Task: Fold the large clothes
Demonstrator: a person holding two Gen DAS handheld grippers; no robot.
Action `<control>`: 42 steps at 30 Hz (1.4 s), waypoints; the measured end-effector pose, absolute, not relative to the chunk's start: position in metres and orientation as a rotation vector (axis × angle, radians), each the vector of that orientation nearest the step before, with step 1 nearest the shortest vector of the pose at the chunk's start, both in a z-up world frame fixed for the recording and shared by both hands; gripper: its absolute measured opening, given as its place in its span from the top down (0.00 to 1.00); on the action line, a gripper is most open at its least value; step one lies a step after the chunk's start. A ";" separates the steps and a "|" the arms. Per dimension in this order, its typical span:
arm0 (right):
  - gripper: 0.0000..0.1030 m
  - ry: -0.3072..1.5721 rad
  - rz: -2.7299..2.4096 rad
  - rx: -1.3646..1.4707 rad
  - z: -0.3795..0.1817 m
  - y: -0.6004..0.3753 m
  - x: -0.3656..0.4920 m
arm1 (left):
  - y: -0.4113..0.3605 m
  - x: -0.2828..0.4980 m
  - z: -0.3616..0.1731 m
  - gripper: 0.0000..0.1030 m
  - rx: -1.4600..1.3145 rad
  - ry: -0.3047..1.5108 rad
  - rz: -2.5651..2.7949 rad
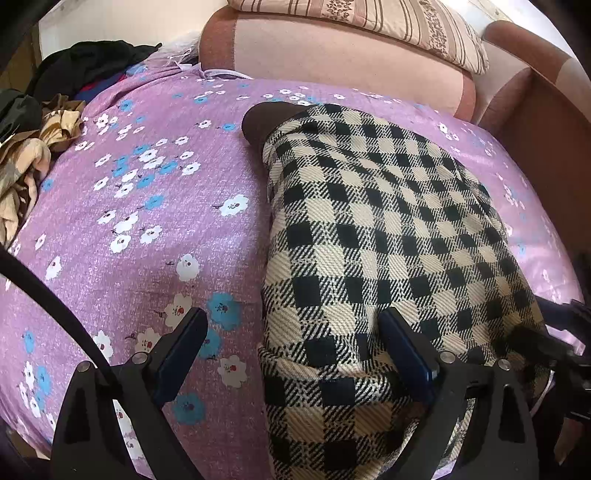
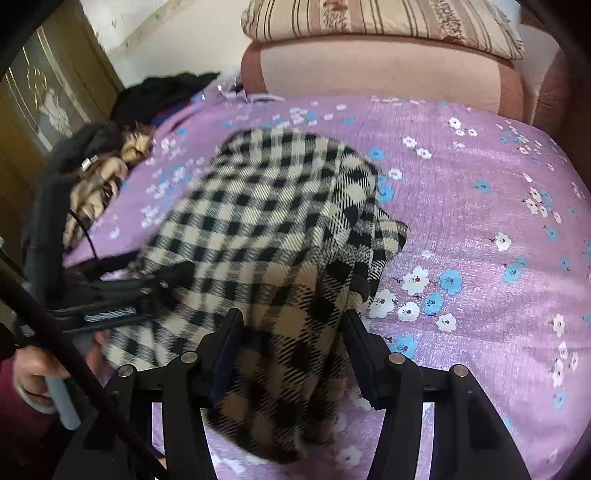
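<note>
A black-and-cream checked garment [image 1: 376, 236] lies folded lengthwise on a purple flowered bedspread [image 1: 147, 206], with a brown collar [image 1: 262, 122] at its far end. My left gripper [image 1: 291, 325] is open over the garment's near left edge, its right finger resting on the cloth. In the right wrist view the same garment [image 2: 258, 221] is blurred. My right gripper [image 2: 291, 325] is open with a bunched end of the garment [image 2: 284, 373] between its fingers. The left gripper [image 2: 122, 295] shows at the left on the cloth.
A pink sofa back [image 1: 332, 48] with a striped cushion [image 1: 369, 26] stands behind the bedspread. A pile of tan and dark clothes [image 1: 33, 147] lies at the far left. A wooden cabinet [image 2: 48, 99] stands left.
</note>
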State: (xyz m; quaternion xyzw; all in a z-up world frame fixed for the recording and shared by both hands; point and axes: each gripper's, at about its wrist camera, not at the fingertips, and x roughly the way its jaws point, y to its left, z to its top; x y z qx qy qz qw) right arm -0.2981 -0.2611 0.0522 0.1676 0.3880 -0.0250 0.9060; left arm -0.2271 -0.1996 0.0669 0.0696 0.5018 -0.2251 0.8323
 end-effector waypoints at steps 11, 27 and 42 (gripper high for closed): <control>0.42 0.890 -0.087 0.212 0.031 -0.239 -0.294 | -0.198 -0.237 0.080 0.09 0.149 1.031 -0.475; 0.21 0.745 -0.203 0.360 0.071 -0.248 -0.291 | -0.189 -0.243 0.106 0.09 0.160 0.914 -0.400; 0.15 0.736 -0.279 0.380 0.063 -0.249 -0.276 | -0.188 -0.234 0.098 0.09 0.158 0.931 -0.371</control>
